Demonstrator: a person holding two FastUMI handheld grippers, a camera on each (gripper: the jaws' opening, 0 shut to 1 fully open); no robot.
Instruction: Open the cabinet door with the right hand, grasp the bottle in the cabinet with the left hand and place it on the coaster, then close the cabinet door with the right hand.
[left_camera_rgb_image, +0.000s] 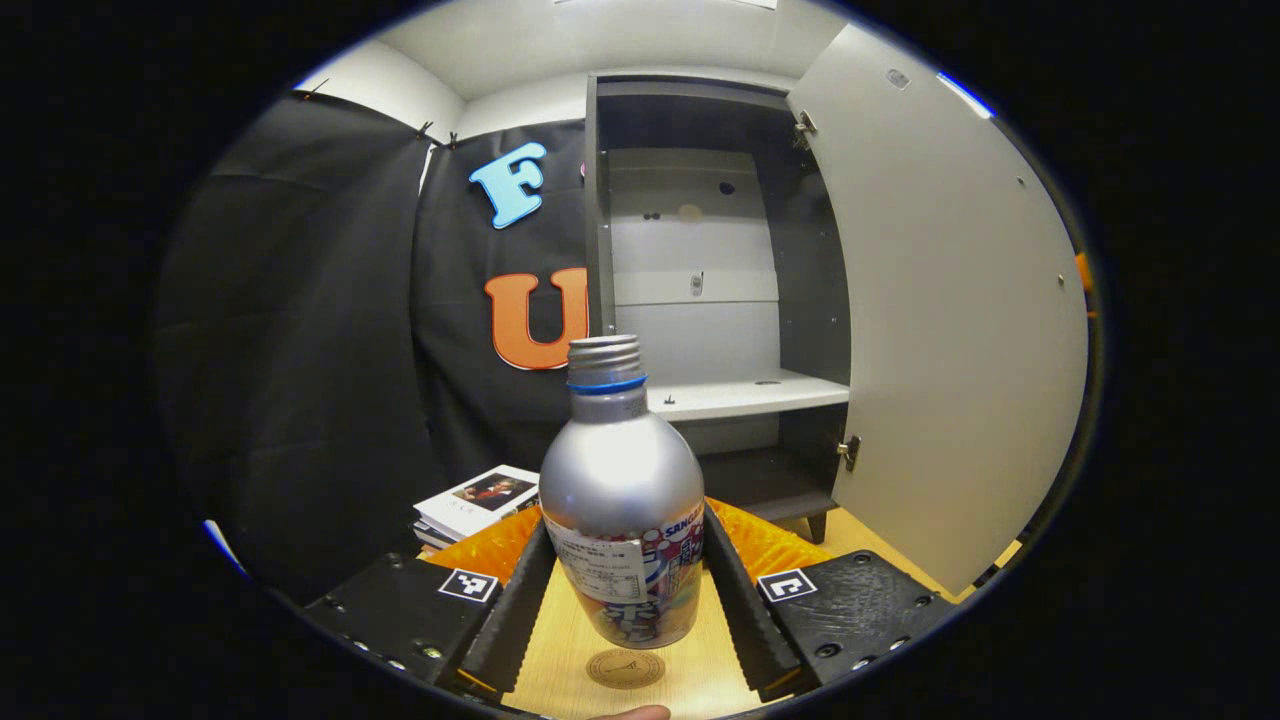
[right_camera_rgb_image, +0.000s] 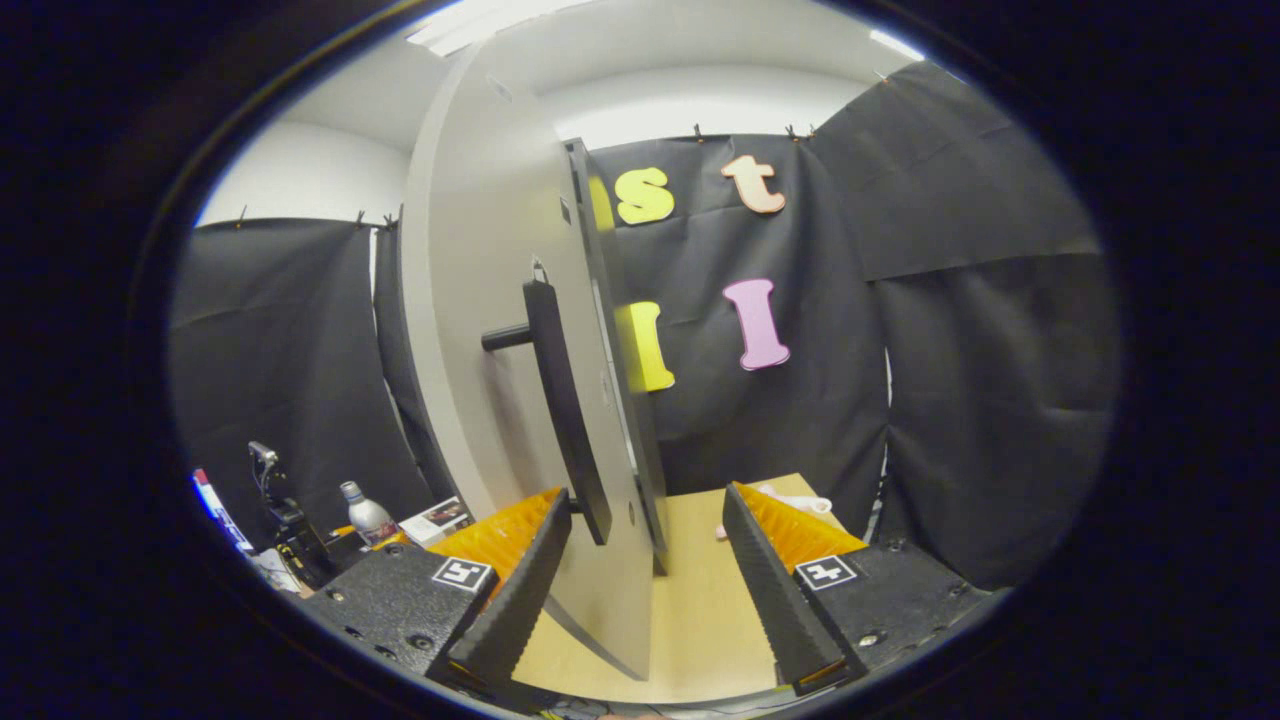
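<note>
your left gripper (left_camera_rgb_image: 625, 600) is clamped on the bottle (left_camera_rgb_image: 622, 500), both fingers pressed to its sides down around the printed label. the bottle stands upright between them, silver body, threaded neck with a blue ring. right below its base on the wooden table (left_camera_rgb_image: 560, 640) sits the round coaster (left_camera_rgb_image: 625, 668); whether the bottle touches it you can't tell from the left gripper view. behind it the cabinet (left_camera_rgb_image: 700, 300) stands open, its pale shelf (left_camera_rgb_image: 745, 395) bare, the door (left_camera_rgb_image: 950, 320) swung wide to the right. a stack of books (left_camera_rgb_image: 475, 500) lies on the table just left of the bottle.

in the right gripper view, your right gripper (right_camera_rgb_image: 645, 600) has its fingers spread apart, straddling the lower edge of the door (right_camera_rgb_image: 480, 330), gripping nothing. the dark bar handle (right_camera_rgb_image: 560, 400) stands upright just above the near finger. off to the left, small and far, there's the bottle (right_camera_rgb_image: 366, 515) again.
</note>
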